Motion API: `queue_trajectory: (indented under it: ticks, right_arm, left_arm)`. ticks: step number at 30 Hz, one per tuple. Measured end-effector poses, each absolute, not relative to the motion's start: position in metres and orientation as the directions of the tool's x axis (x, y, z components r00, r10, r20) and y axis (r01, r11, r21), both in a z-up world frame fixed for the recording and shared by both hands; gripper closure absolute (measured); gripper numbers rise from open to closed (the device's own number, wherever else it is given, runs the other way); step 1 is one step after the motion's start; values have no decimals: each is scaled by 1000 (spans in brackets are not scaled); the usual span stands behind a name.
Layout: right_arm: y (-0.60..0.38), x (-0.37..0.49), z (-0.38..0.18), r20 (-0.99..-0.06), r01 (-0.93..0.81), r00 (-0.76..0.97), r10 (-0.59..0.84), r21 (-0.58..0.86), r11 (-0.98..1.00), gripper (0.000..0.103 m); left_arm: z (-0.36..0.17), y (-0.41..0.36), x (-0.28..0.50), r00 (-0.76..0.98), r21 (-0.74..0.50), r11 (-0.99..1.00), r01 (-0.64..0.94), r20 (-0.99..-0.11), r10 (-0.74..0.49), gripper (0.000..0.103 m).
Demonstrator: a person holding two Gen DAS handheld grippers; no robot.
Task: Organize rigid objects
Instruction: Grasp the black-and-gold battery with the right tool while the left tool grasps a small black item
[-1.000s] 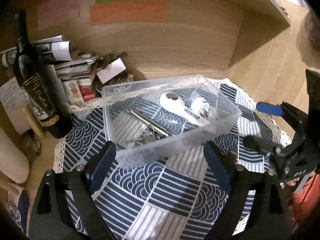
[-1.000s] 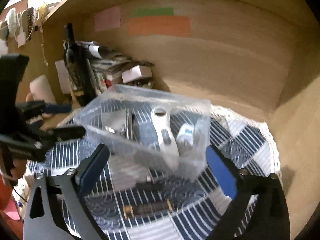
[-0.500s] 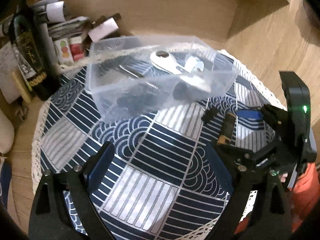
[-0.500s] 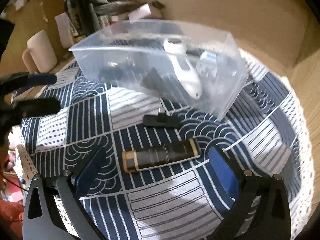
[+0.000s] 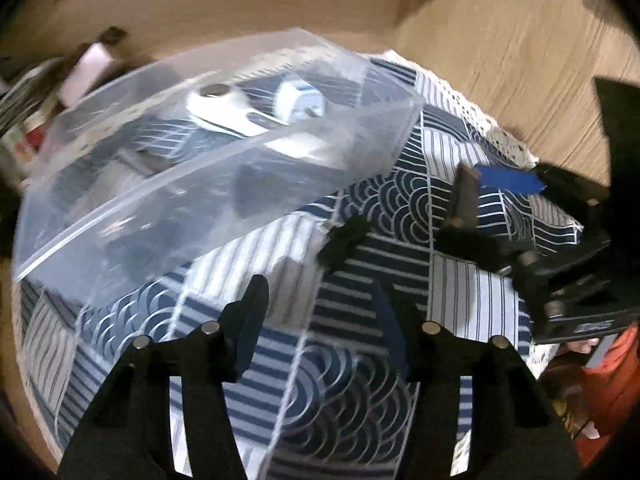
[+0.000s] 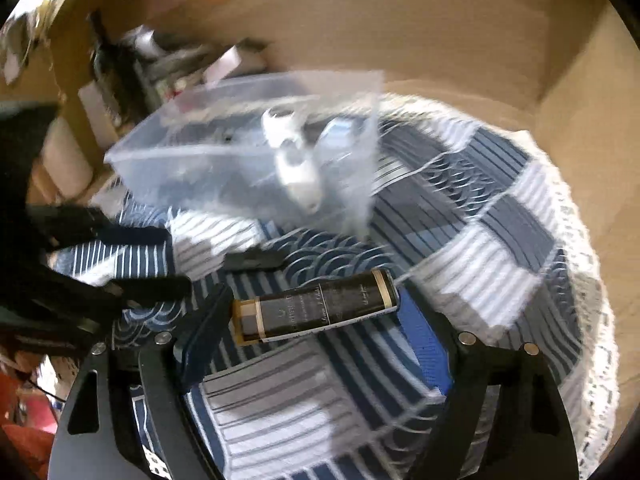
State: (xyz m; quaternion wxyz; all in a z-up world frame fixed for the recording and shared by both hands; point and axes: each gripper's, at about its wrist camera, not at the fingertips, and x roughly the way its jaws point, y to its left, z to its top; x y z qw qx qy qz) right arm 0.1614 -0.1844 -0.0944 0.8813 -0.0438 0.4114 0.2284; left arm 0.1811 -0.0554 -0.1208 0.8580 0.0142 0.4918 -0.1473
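Nearest, my right gripper point(image 6: 316, 316) sat spread around the tube point(image 6: 316, 306) on the cloth point(image 6: 500, 280), ready to close and lift. My left gripper point(image 5: 316, 304) hung open. Beyond the clip point(image 6: 254, 259) stood the bin point(image 6: 256, 148), the tube's likely destination.

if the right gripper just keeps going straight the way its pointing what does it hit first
Most likely the dark cylindrical tube with gold bands, which lies crosswise on the blue patterned tablecloth between the open right gripper fingers. Beyond it sits the clear plastic box. Motion blur makes depth uncertain.
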Motion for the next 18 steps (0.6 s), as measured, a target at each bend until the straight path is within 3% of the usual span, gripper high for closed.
queue_trajectory:
  ticks: [5,7,8,18]
  right_arm:
    - [-191,164,-88,-726,-410,584,364,123,904,21]
    - [-191,162,-87,-719,-409,593,363,121,905,21]
    - [-192,162,-86,-716,-410,595,365,120,904,21]
    - [-183,155,-68,-671,-430,632,387,111,896,21]
  left_arm:
    - [-131,-73,202,460,-105,956,272,-859,-225,53]
    - [-132,-78,205,477,-74,956,285,-854,-208,82]
    - [-132,-79,206,476,-73,955,288,-854,-209,86]
    - [-108,-49,168,558,-88,964,252,-800,-219,87]
